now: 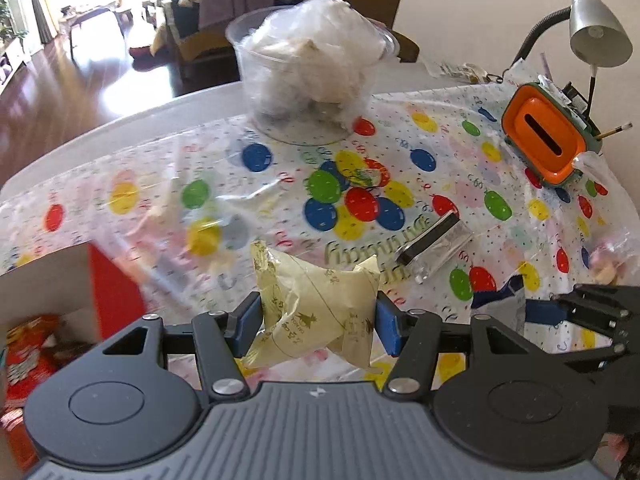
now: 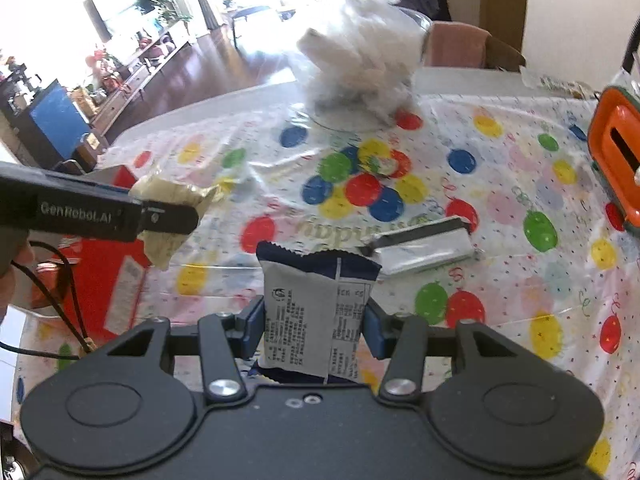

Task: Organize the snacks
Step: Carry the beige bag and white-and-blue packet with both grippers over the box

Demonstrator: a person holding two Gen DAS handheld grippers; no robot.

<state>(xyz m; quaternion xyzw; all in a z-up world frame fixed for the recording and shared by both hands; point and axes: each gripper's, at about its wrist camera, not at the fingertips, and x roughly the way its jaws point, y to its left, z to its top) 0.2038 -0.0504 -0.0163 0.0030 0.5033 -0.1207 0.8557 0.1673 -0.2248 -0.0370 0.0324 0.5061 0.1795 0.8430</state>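
Note:
My left gripper (image 1: 318,320) is shut on a pale yellow snack packet (image 1: 316,308) and holds it above the balloon-print tablecloth (image 1: 400,168). It also shows in the right wrist view (image 2: 172,216), at the left. My right gripper (image 2: 312,324) is shut on a white and navy snack packet (image 2: 316,312); it also shows in the left wrist view (image 1: 500,304), at the right. A silver and black snack bar (image 2: 424,246) lies on the cloth just beyond the right gripper. A red and white box (image 1: 60,320) with red snack packs inside stands at the left.
A clear plastic tub (image 1: 308,80) stuffed with plastic-wrapped items stands at the far middle. An orange and green holder (image 1: 548,140) with pencils and a silver desk lamp (image 1: 596,28) stand at the far right. A small clear bag (image 1: 608,264) lies at the right edge.

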